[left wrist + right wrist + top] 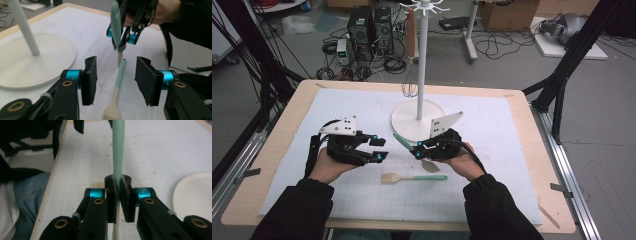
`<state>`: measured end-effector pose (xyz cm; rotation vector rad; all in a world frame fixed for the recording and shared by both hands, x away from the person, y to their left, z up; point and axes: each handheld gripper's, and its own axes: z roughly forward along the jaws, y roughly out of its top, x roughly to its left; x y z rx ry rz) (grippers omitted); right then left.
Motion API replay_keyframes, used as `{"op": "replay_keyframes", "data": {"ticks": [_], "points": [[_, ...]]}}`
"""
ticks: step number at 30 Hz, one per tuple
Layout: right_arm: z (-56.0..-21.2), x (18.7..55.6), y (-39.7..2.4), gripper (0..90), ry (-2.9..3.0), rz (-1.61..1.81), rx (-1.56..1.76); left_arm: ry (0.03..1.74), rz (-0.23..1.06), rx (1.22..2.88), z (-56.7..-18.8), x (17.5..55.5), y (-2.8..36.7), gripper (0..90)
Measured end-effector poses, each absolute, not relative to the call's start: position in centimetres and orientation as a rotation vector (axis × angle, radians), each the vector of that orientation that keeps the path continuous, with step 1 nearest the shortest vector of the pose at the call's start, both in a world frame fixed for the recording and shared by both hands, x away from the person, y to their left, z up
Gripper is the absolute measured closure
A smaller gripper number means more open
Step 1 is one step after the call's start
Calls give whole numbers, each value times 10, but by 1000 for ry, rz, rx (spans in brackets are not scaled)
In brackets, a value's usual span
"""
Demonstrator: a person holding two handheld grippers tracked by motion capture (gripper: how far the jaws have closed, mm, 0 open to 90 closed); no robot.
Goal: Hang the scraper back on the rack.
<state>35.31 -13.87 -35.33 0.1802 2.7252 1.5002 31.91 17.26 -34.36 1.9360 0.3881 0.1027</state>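
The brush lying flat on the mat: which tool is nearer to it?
Right. The right tool, shut on a green-handled spatula, hovers just above the brush handle; the left tool sits up-left of its bristle end, open.

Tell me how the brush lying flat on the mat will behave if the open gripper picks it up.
The brush looks slim, so probably light. Its flat handle lies on the mat, so it seems unlikely to roll. The mint grip looks smooth and may slip or pivot between the left gripper pads if pinched far from the middle; the pale bristle end probably flexes.
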Motion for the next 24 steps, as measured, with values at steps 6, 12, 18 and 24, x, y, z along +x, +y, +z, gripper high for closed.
{"op": "replay_keyframes", "data": {"ticks": [6,12,18,24], "points": [[-350,356,-146,843,2684,1545,235,442,147,1921,-348,315,184,414],[-347,359,-152,842,2660,1572,259,471,154,1908,-352,314,191,379],[-344,360,-158,843,2632,1586,290,495,190,1909,-354,311,197,361],[-340,362,-165,843,2600,1619,324,510,218,1904,-353,308,203,339]]}}
